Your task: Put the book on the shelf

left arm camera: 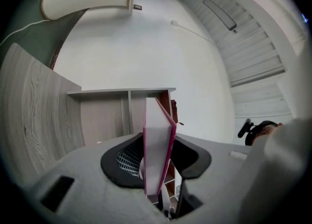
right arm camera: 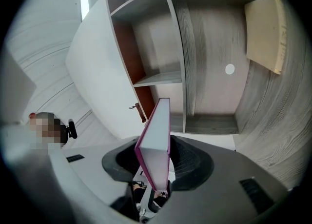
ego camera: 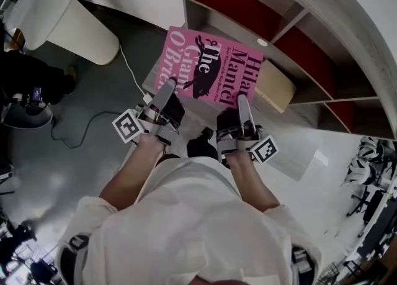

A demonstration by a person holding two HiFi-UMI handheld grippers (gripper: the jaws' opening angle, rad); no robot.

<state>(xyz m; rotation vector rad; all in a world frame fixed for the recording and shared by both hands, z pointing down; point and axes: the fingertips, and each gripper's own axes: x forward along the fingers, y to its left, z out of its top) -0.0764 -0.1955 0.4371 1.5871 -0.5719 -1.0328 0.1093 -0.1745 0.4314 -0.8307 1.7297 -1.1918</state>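
Book (ego camera: 208, 69): centre; near edge between the jaws of left gripper (ego camera: 167, 88) at 7 o'clock and right gripper (ego camera: 243, 102) at 5 o'clock.
Shelf (ego camera: 329, 35): 2 o'clock of book.
Cable (ego camera: 128, 66): on floor, 9 o'clock.

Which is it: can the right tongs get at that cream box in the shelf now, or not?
Probably not yet: the right tongs, like the left tongs, are shut on the pink book. The cream box lies close ahead in the shelf, but that grip is taken.
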